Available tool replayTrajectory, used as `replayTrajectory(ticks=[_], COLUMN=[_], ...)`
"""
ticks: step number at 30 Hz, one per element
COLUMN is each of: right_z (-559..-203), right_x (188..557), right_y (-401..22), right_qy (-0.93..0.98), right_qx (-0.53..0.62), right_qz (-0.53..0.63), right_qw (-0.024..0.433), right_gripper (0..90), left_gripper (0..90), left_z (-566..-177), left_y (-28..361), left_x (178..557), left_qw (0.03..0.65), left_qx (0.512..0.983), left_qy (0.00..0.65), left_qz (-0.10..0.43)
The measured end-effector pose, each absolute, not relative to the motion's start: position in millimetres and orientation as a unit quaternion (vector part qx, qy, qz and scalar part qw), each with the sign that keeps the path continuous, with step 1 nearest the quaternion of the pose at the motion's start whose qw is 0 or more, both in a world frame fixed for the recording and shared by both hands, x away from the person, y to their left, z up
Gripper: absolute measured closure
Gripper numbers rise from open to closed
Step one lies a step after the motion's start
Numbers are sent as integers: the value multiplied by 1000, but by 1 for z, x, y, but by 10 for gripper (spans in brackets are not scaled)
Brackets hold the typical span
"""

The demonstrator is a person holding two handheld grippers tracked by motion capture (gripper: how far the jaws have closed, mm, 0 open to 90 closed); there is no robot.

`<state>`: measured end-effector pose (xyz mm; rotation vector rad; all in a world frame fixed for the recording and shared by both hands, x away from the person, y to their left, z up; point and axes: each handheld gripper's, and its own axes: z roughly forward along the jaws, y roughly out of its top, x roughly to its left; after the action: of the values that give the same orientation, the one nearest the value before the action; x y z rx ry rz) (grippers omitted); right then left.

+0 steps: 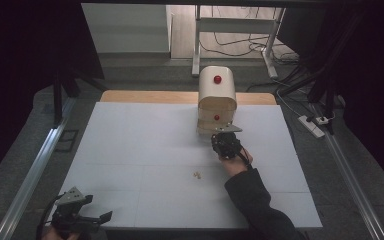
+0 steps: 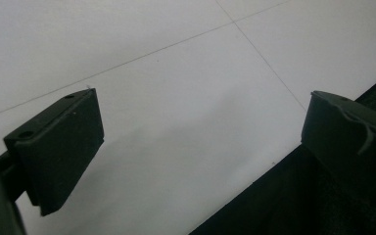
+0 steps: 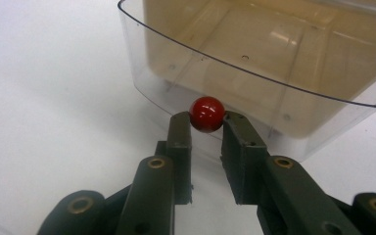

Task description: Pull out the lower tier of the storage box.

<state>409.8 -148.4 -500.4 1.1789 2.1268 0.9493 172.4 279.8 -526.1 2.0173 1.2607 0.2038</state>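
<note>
Two tools at work: my right tool (image 3: 206, 128) pinches the drawer's red knob (image 3: 207, 113) to pull it, while my left tool (image 2: 196, 147) idles open over the counter (image 1: 145, 145).

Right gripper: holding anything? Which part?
Yes. The right gripper is shut on the red knob at the front of the clear drawer, one pad on each side of the ball. The left gripper holds nothing.

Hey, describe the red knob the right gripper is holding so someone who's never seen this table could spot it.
Find the cream drawer cabinet at the white table's far edge. Its lower clear drawer is pulled open; the knob sits on its front, pinched by the right gripper. The other red knob sits higher, untouched.
</note>
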Motion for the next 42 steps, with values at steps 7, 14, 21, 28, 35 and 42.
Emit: replayTrajectory(ticks=[7,14,21,28,35,42], right_z=[-499,-499,-499,-495,-491,-486], right_x=[400,389,390,391,391,390], right_y=[-152,-155,-157,-163,-165,-167], right_qy=[795,804,806,814,826,840], right_qx=[427,418,417,410,394,372], right_qz=[348,345,347,355,355,362], right_qw=[254,246,238,210,190,158], right_gripper=[739,740,729,628,512,385], left_gripper=[22,21,21,21,22,21], left_z=[-526,-526,-526,-526,-526,-526], left_y=[280,280,280,280,280,280], left_x=[172,172,172,172,172,173], left_qw=[368,369,369,370,369,368], left_qx=[785,785,785,784,784,784], left_qy=[491,491,491,492,493,494], left_qz=[80,80,80,79,79,78])
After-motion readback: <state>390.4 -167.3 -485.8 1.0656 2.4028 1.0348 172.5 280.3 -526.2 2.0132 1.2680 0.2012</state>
